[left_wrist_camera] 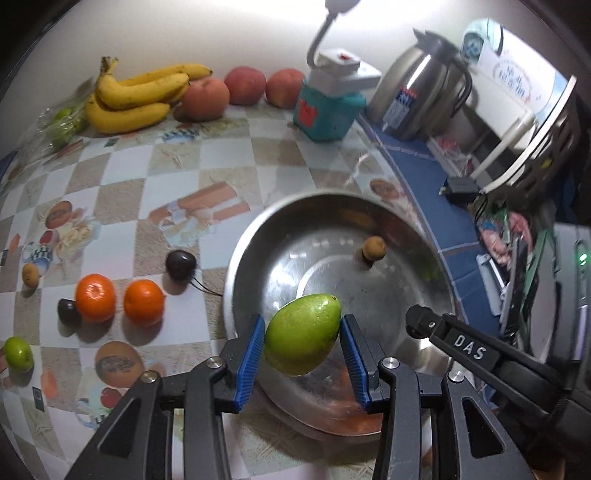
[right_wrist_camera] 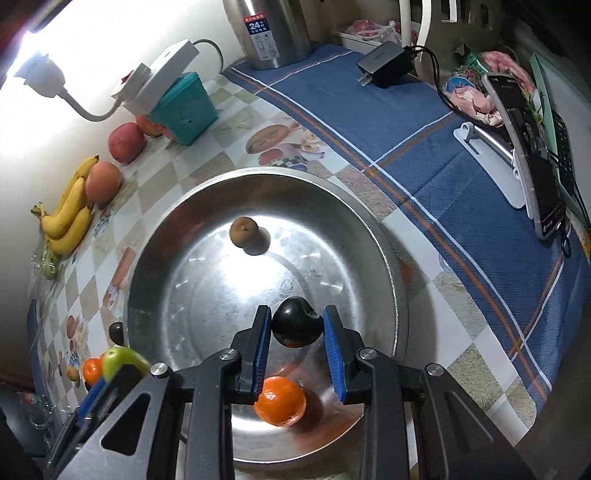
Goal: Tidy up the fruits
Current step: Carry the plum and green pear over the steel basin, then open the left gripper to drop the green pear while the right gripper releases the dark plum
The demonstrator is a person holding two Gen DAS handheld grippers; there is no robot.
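The left gripper (left_wrist_camera: 302, 334) pinches a green mango (left_wrist_camera: 303, 334) and the right gripper (right_wrist_camera: 295, 328) a dark plum (right_wrist_camera: 295, 326), both over the bowl (right_wrist_camera: 369, 221). Lower each before releasing, clear of the orange (right_wrist_camera: 280, 400).

Plain white wall (left_wrist_camera: 258, 33) behind everything, washed bright by a gooseneck lamp (right_wrist_camera: 40, 74) clipped on a teal box (left_wrist_camera: 325, 110). Surface (left_wrist_camera: 147, 184) under a checkered food-print oilcloth, then a blue striped cloth (right_wrist_camera: 424, 155) farther right. Steel thermos jug (left_wrist_camera: 424, 92), black charger (right_wrist_camera: 388, 62), propped phone (right_wrist_camera: 532, 162).
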